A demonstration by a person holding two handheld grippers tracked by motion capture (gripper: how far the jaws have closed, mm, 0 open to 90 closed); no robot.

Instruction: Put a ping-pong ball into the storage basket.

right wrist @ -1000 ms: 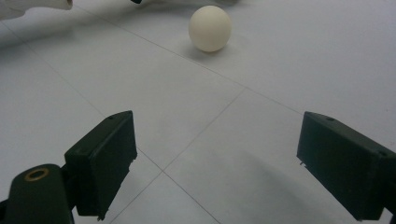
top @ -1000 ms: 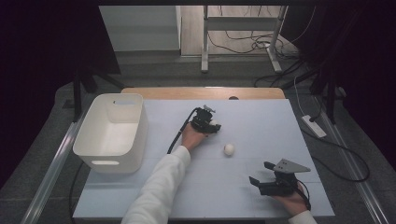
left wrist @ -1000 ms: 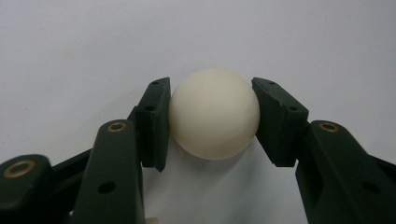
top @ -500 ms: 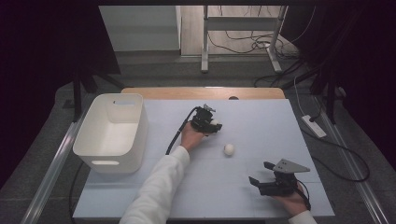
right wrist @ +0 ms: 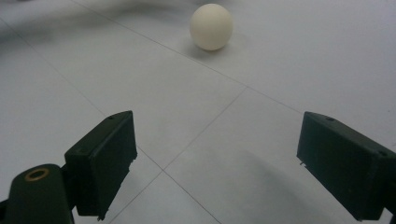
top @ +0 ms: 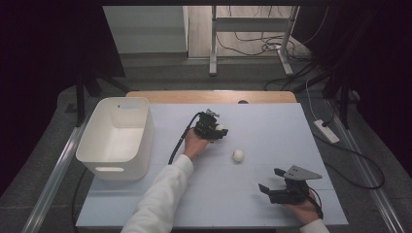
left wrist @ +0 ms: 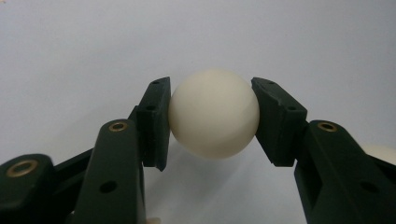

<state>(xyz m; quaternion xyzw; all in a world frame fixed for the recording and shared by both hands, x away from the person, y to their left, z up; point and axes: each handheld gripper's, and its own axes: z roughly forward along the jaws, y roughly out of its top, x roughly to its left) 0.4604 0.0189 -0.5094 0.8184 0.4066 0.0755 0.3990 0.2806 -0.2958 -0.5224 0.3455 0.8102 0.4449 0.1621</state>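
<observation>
Ball held: I have the white ball [left wrist: 213,119] pinched in my left gripper [top: 213,130], mid-table toward the far edge.
Slip risk: pads [left wrist: 156,122] touch a smooth curve; any jerk could pop it free.
Second ball: the other ball [top: 238,155] lies loose nearby, free to roll.
Right gripper: my right gripper [top: 278,188] gapes wide, empty, near the front right corner.
Bin: the white bin [top: 116,138] sits along the left edge.

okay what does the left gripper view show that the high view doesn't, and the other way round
The left gripper view alone shows both pads pressed flat against the sides of the white ball. The high view alone shows the white bin, the free ball lying loose on the table, and the right gripper standing open. Both show the left gripper shut on a ball.
</observation>
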